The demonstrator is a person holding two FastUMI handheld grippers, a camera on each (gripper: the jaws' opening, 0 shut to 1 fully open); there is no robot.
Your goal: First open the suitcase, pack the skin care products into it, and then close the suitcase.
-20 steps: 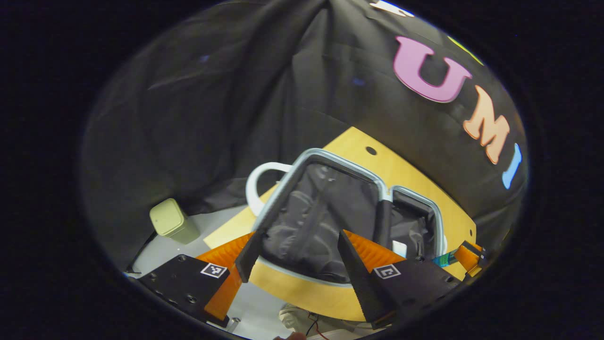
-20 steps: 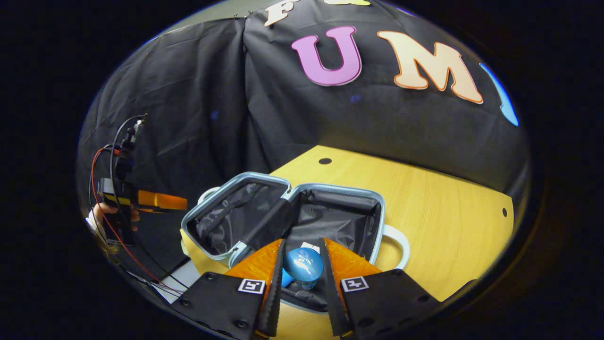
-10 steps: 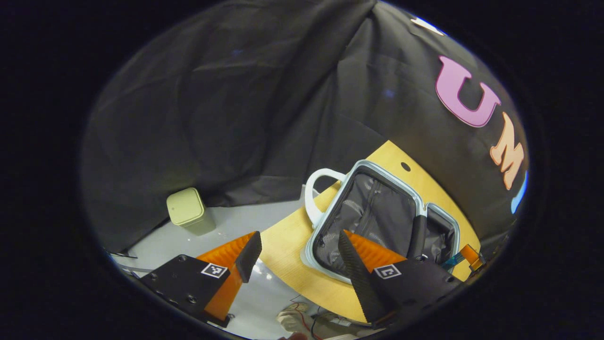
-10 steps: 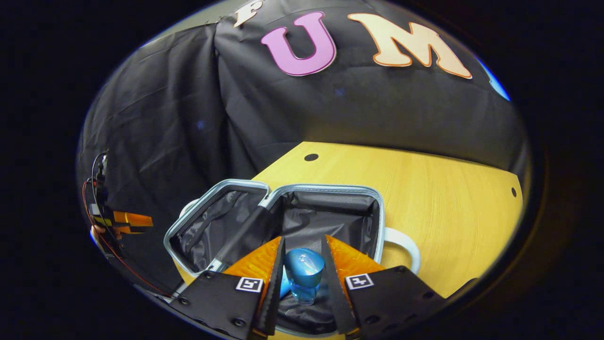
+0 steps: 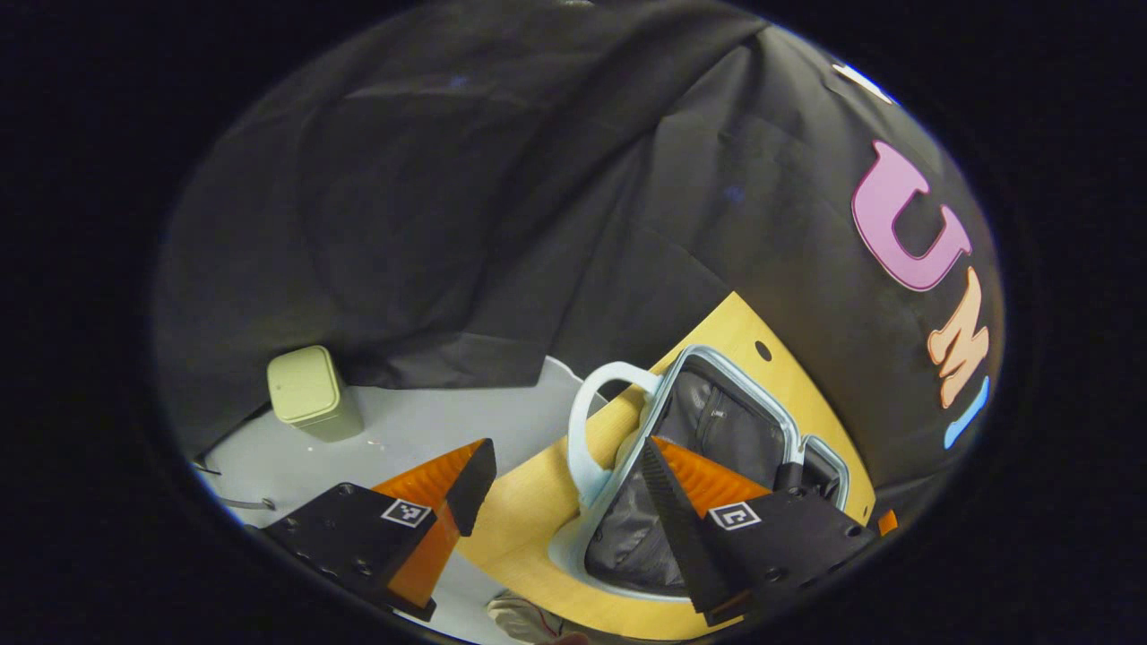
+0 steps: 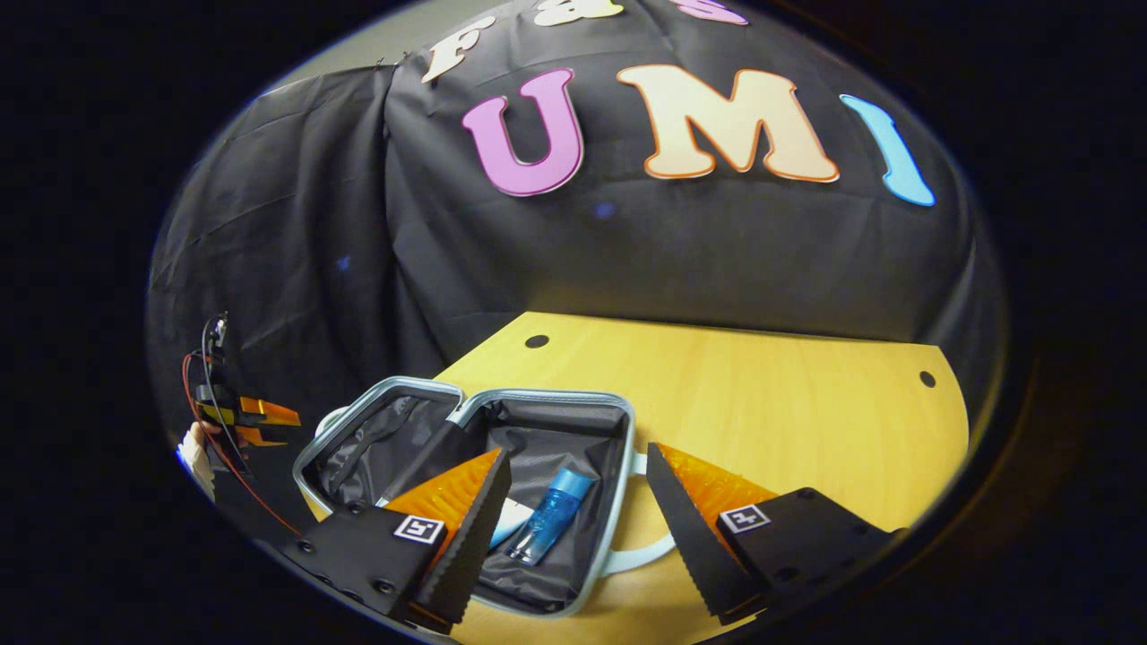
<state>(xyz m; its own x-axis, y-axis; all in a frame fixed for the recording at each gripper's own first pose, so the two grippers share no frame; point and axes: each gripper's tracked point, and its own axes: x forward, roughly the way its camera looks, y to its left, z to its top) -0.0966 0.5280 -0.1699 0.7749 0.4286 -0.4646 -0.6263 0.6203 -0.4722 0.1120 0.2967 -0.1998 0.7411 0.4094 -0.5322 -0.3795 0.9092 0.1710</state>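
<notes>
The suitcase (image 6: pixel 538 395) lies open on the wooden table (image 6: pixel 771 394), both halves lined in dark cloth. A blue bottle (image 6: pixel 549 517) lies on its side in the right half, next to a small white item (image 6: pixel 511 520). My right gripper (image 6: pixel 578 457) hovers open above that half, its fingers apart on either side of the bottle and clear of it. In the left gripper view, the suitcase (image 5: pixel 728 365) shows its white handle (image 5: pixel 581 430) toward me. My left gripper (image 5: pixel 564 455) is open and holds nothing, at the table's left end. The left gripper (image 6: pixel 244 417), held by a hand (image 6: pixel 192 445), also shows far left in the right gripper view.
A pale green bin (image 5: pixel 306 395) stands on the grey floor (image 5: pixel 403 430) to the left of the table, against the black cloth wall. The table's right part (image 6: pixel 806 421) is bare wood with small holes. Cables hang from the left gripper.
My right gripper has opened and let go of the blue bottle, which now lies in the suitcase. My left gripper has drawn back to the left, away from the suitcase.
</notes>
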